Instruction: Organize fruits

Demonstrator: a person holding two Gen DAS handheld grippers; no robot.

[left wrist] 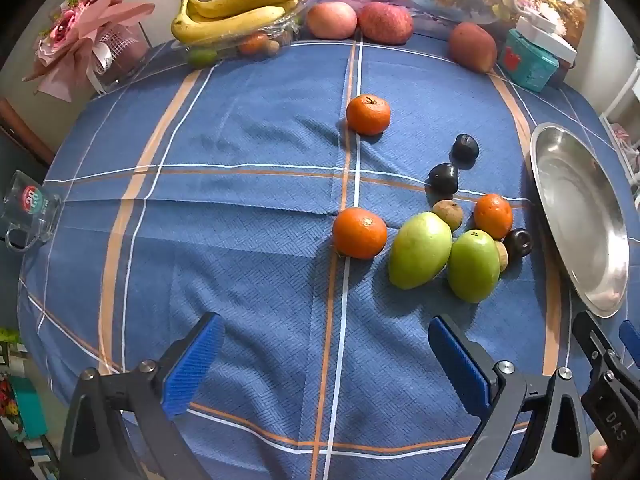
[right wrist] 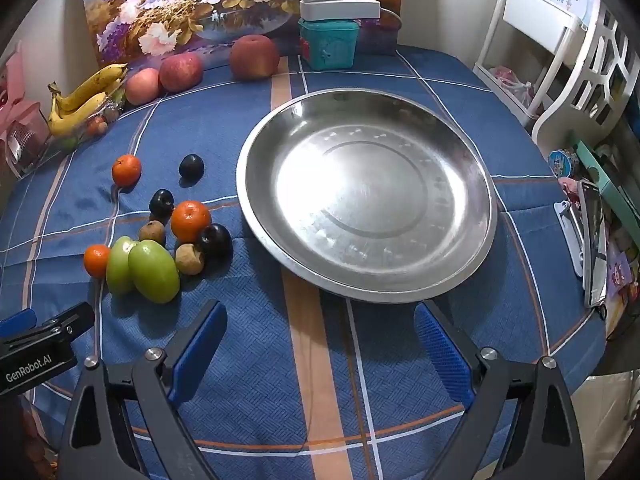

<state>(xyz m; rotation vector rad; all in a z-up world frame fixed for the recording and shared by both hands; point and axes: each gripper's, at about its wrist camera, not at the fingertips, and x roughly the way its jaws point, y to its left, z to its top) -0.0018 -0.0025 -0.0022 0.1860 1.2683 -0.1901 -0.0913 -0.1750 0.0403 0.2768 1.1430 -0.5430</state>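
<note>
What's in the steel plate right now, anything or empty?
Empty. The steel plate shows only bare metal; the tangerines, green fruits and dark plums sit beside it on the tablecloth.

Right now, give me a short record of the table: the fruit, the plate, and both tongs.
loose fruit: three oranges, two green mangoes, three dark plums, two small brown fruits
steel plate: holds no fruit, right of the cluster
back edge: bananas, three apples
left tongs: open, holding nothing
right tongs: open, holding nothing
</note>
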